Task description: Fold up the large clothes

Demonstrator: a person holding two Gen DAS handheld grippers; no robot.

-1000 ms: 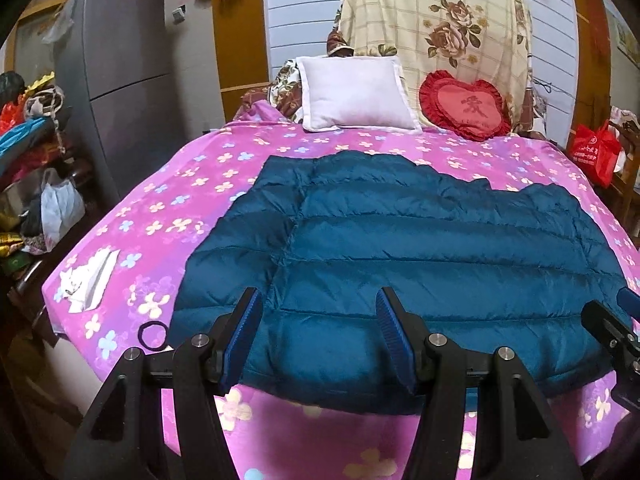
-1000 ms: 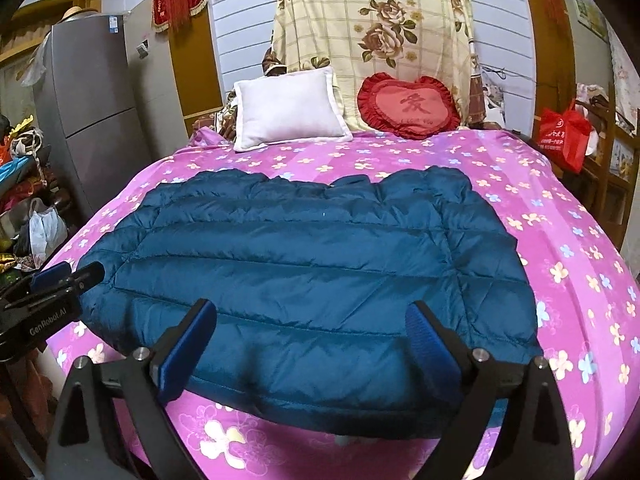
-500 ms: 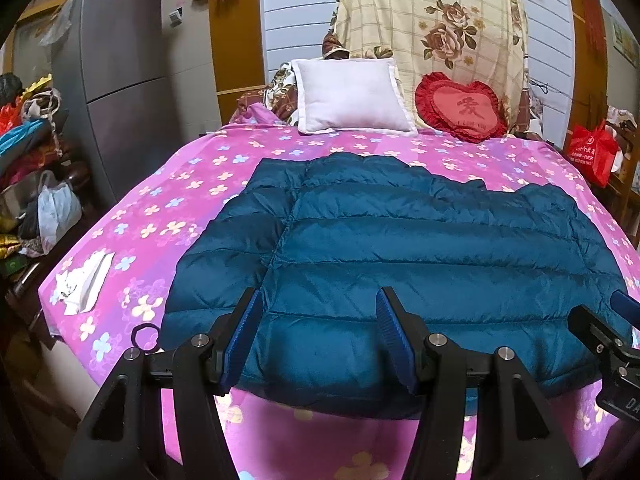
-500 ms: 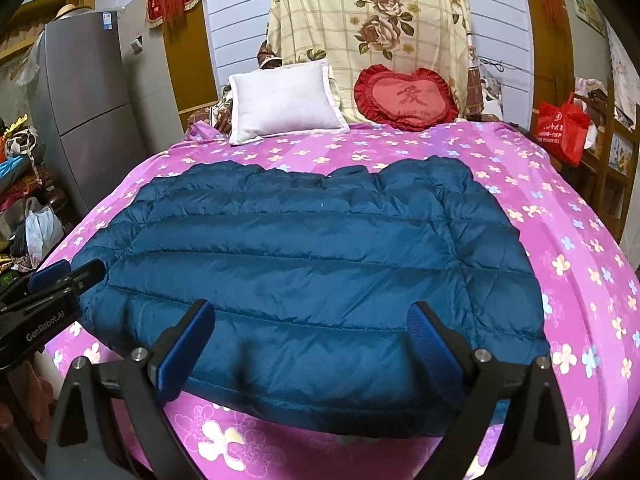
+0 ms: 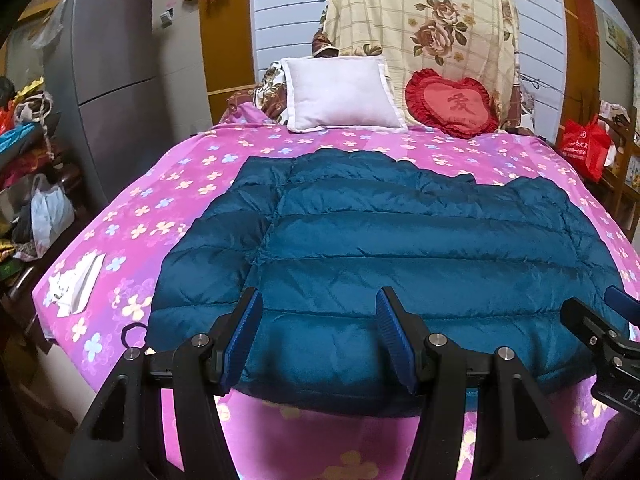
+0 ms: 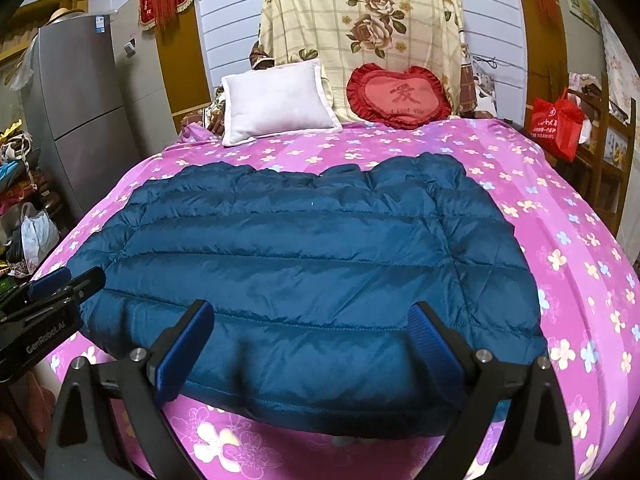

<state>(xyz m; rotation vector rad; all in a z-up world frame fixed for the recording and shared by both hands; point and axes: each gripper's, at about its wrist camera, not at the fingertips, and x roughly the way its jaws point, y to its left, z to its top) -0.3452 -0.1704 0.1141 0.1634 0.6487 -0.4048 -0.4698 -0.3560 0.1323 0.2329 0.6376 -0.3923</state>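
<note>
A dark teal quilted puffer jacket [image 5: 400, 240] lies flat across the pink flowered bed [image 5: 160, 200], its near hem by the front edge; it also shows in the right wrist view [image 6: 304, 248]. My left gripper [image 5: 320, 332] is open and empty, just above the jacket's near left hem. My right gripper [image 6: 316, 344] is open wider and empty, above the near right hem. The right gripper's tip shows at the left wrist view's right edge [image 5: 600, 332]. The left gripper's tip shows at the right wrist view's left edge [image 6: 60, 284].
A white pillow [image 5: 340, 96] and a red heart cushion [image 5: 452, 104] sit at the head of the bed. White paper [image 5: 76, 284] and a black ring [image 5: 134, 334] lie at the near left corner. A grey fridge [image 5: 116, 80] and clutter stand left; a red bag [image 5: 584, 148] right.
Both grippers have lowered and moved in a little toward the jacket's near hem. The jaws stay open and the jacket has not moved.
</note>
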